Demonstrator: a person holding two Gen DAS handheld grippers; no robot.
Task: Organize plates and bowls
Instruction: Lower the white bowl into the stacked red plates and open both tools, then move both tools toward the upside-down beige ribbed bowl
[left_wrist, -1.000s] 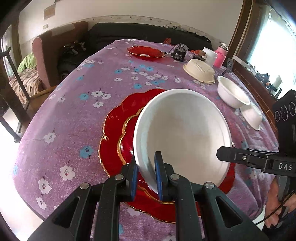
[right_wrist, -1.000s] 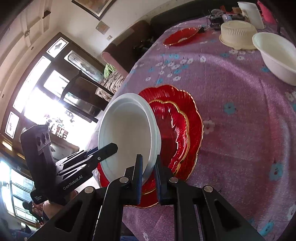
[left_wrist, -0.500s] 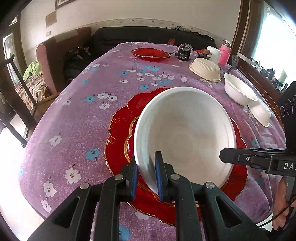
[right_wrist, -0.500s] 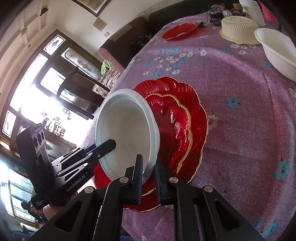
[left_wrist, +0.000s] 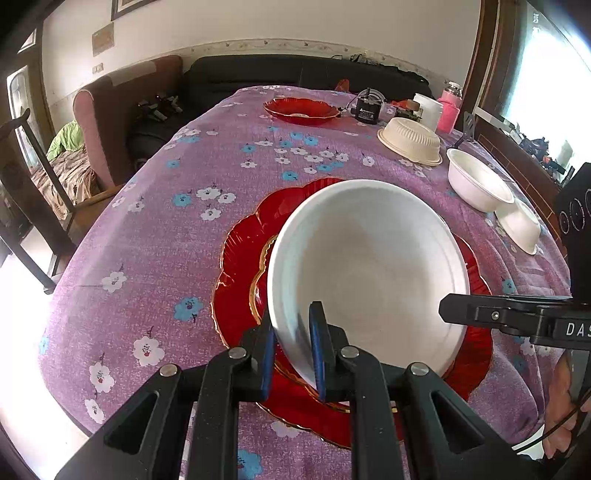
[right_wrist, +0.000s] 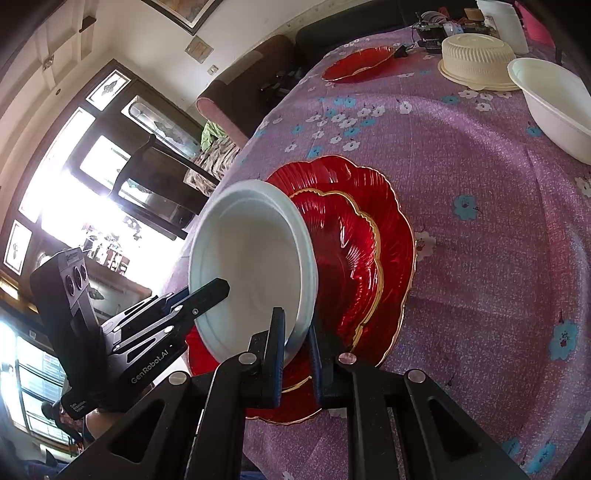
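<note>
Gripping the white bowl (left_wrist: 369, 273) from two sides: left gripper (left_wrist: 293, 354) clamped on the near rim, blue pads either side of the thin wall; right gripper (right_wrist: 297, 354) clamped likewise on the rim at the opposite side. Bowl tilted, mouth toward the left camera, over a stack of two red scalloped plates (right_wrist: 369, 251) with gold edging, smaller on larger, near the front edge of the table (left_wrist: 155, 236) with its purple flowered cloth. Contact between bowl's base and top plate not clear, base hidden.

Toward the far end of the table: another red plate (left_wrist: 301, 109). Along the right edge: ribbed cream bowl (left_wrist: 410, 142) upside down, then a white bowl upright (left_wrist: 478, 184), then a smaller white bowl (left_wrist: 519, 227) just beside it. Behind these, at the far right corner, a small black device (left_wrist: 365, 109), a white container (left_wrist: 428, 107) and a pink bottle (left_wrist: 448, 109), details too small to read.
</note>
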